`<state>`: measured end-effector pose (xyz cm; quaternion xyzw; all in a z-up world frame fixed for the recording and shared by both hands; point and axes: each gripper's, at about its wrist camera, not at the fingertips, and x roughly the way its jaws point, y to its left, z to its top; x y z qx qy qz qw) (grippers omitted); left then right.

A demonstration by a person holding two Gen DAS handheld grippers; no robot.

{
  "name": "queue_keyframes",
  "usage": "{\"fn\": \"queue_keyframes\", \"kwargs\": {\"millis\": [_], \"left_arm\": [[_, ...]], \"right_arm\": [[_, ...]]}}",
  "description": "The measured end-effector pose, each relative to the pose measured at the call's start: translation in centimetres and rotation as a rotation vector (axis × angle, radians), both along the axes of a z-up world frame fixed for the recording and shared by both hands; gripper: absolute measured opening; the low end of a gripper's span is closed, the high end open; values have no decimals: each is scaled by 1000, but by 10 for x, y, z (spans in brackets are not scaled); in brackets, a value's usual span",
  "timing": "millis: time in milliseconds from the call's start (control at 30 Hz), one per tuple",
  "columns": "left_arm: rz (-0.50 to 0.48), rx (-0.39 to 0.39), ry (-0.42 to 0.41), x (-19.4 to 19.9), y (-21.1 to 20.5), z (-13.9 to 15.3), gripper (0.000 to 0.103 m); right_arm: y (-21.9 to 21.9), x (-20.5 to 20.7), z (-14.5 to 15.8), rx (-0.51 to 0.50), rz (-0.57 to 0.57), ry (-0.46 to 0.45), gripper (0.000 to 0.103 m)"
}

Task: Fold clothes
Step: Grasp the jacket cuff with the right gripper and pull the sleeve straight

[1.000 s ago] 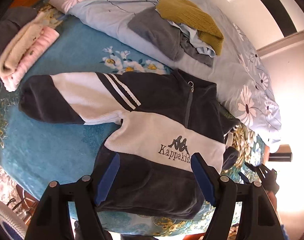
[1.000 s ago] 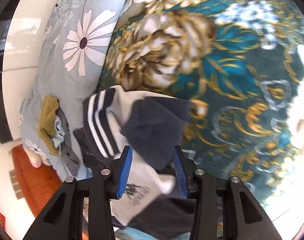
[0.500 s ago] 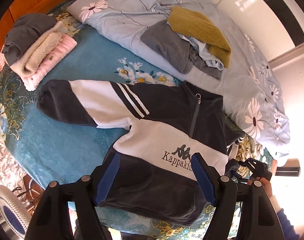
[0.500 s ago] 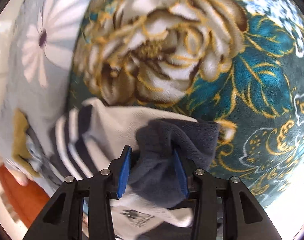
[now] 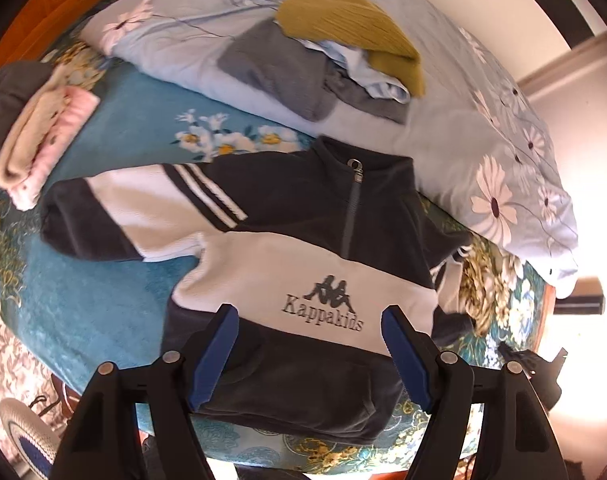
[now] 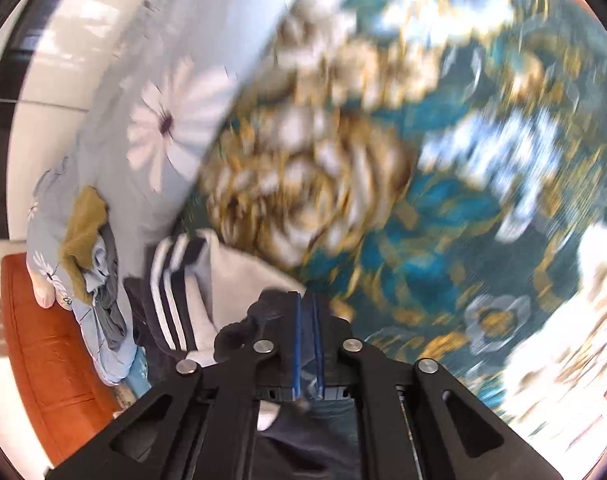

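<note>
Sweatshirt spread front-up across the teal floral bedspread, navy and white panels, "Kappakids" logo facing up, half-zip collar pointing toward the pale blue daisy-print quilt. One sleeve stretched out flat to the side, double white stripes near the shoulder, dark cuff near the folded stack of pink and cream garments. Left gripper hovering above the dark lower hem, blue pads spread wide, nothing between them. Over on the far sleeve now: right gripper pressed together, blue pads nearly touching, pinching a fold of dark fleece at the cuff, striped sleeve trailing off beside it. Heavy motion blur across the golden flowers in the right wrist view, so finer detail of the pinch hard to read. On the quilt behind the collar, a loose heap: mustard knit on top, light blue fabric under it, grey garment at the bottom. Orange-brown headboard beyond.
</note>
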<state>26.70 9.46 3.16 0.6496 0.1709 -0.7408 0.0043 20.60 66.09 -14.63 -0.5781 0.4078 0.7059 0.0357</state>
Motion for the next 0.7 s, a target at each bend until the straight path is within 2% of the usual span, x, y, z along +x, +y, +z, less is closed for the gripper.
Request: {"fn": "queue_keyframes", "kwargs": {"millis": [100, 167, 333, 367, 433, 500, 600, 700], "left_arm": [[-36, 0, 0, -5, 13, -2, 77], [-42, 2, -9, -7, 19, -5, 77], [-59, -2, -5, -8, 25, -2, 77], [-58, -8, -4, -7, 24, -2, 77], [-54, -21, -4, -5, 21, 0, 77], [-35, -25, -9, -3, 16, -1, 77], [8, -29, -20, 2, 4, -3, 77], [36, -29, -27, 5, -3, -4, 77]], "right_arm": [[25, -16, 9, -12, 15, 6, 5], [27, -17, 7, -37, 17, -7, 6], [4, -8, -23, -182, -87, -78, 8], [-2, -8, -30, -220, -117, -92, 11], [-17, -10, -41, -267, -167, -121, 33], [-33, -15, -48, -300, -210, -152, 42], [-53, -27, -59, -328, -243, -216, 42], [-69, -36, -65, -306, -255, -281, 42]]}}
